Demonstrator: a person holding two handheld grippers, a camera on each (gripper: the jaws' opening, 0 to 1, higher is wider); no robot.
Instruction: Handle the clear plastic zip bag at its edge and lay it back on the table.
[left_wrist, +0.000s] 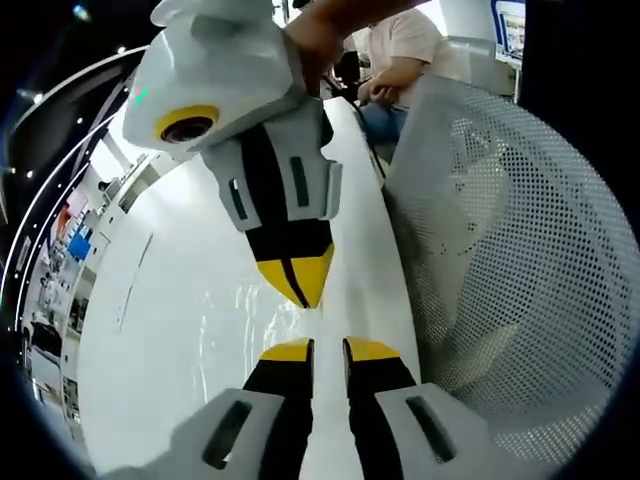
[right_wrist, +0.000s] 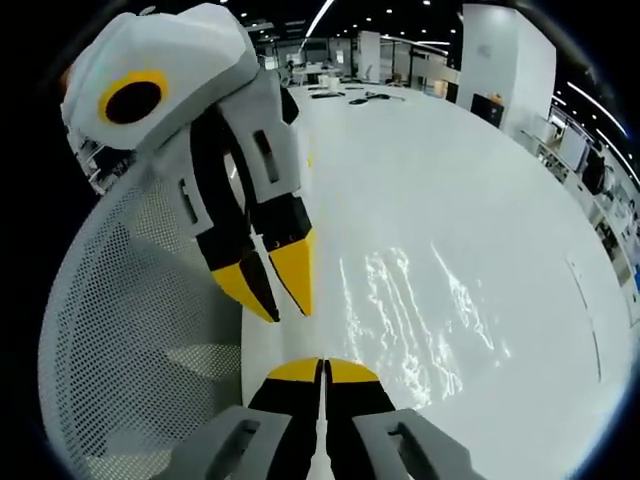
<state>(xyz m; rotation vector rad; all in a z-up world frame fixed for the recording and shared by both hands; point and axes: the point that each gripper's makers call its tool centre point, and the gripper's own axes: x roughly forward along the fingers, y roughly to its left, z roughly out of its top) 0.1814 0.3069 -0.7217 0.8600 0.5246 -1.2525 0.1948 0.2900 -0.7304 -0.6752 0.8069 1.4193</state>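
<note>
Gleaming white table (right_wrist: 470, 200), mesh chair (left_wrist: 520, 250) alongside

A large open-plan office or lab hall: a dark ceiling with long strip lights (right_wrist: 318, 15), white pillars (right_wrist: 500, 60), rows of distant desks (right_wrist: 340, 85) with equipment, a long white table (right_wrist: 450, 180), a white mesh-backed office chair (left_wrist: 510, 250), and a seated person (left_wrist: 395, 60) beyond

White table (right_wrist: 480, 200), white mesh chair back (left_wrist: 510, 260), seated person (left_wrist: 400, 60) in bg, office desks (right_wrist: 340, 90).
</note>
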